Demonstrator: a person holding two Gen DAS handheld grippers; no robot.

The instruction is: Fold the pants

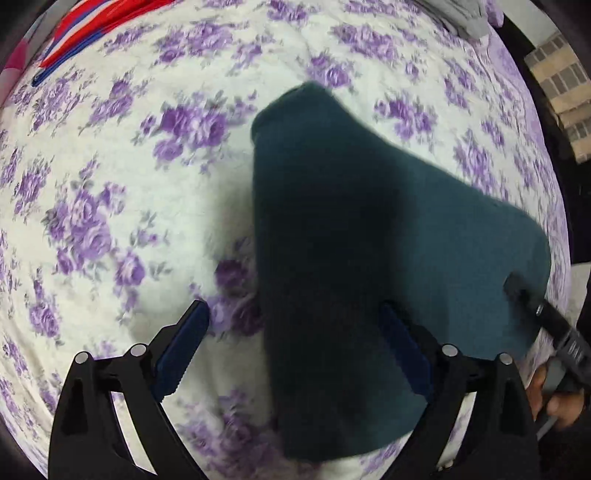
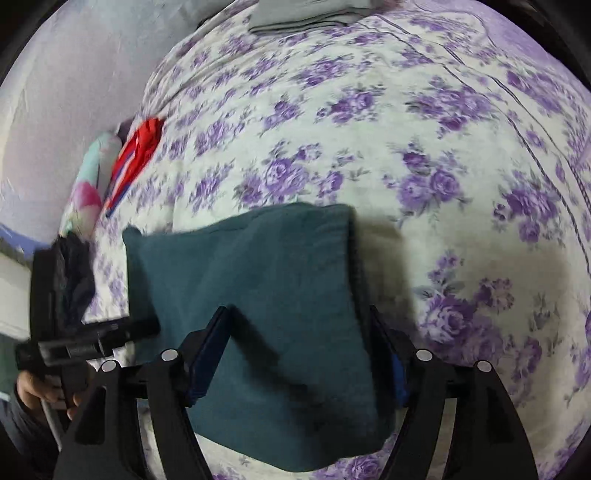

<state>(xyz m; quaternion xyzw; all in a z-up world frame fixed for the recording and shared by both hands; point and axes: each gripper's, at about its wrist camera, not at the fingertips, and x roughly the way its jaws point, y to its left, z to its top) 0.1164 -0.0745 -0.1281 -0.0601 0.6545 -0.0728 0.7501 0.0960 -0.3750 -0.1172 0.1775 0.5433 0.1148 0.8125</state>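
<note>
Here, left wrist view first.
Pants: the dark teal fleece pants (image 1: 369,236) lie folded into a compact wedge on the white bedspread printed with purple roses (image 1: 110,177), probably set flat there so the fold keeps its shape.
Left gripper: the left gripper (image 1: 295,328) points steeply down over the near edge of the fabric; its jaws stand wide apart, one blue pad over the bedspread, the other over the cloth, nothing clamped.
Other tool: the right gripper's black finger (image 1: 532,306) reaches onto the far right corner of the wedge, with a hand (image 1: 550,395) behind it.
Background: a red, white and blue striped cloth (image 1: 85,29) lies at the far edge, well apart.

Right wrist view next.
Pants: the same folded bundle (image 2: 258,280) sits squarely under the camera, its edges roughly aligned, which suggests the fold is nearly finished.
Right gripper: the right gripper (image 2: 299,350) tilts down above the near half, jaws spread and gripping nothing, cloth lying loose between them.
Left gripper: it shows at the left as a blurred black body (image 2: 88,339), held by a hand (image 2: 37,391) beside the bundle.
Bedding: a grey folded cloth (image 2: 306,14) lies far up the bed.
</note>
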